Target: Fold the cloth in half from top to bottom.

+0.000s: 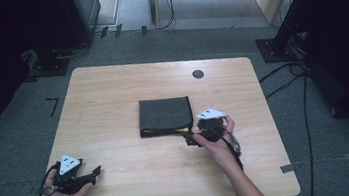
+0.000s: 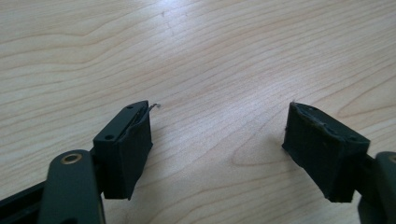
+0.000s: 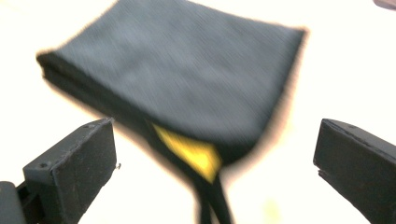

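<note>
- The step in hand seems to be the approach to a folded dark cloth [image 1: 165, 114] that lies flat near the middle of the wooden table [image 1: 110, 85]; it is not yet gripped.
- The right gripper [image 1: 194, 140] is just beside the near right corner of the cloth. Its jaws stand wide apart and hold nothing.
- In the right gripper view, a yellow patch [image 3: 194, 154] shows at the near corner of the cloth, between the jaws, and a thin dark strap [image 3: 212, 200] hangs from it toward the camera.
- The next move, I judge, calls for a short advance until that corner sits between the jaws, then a firm closing on the layers.
- The left gripper [image 1: 93, 174] rests low near the front left edge of the table, well apart from the cloth, jaws wide open and empty over bare wood.
- The right hand [image 1: 215, 138] is held from the near side, the wrist bent left toward the cloth.
</note>
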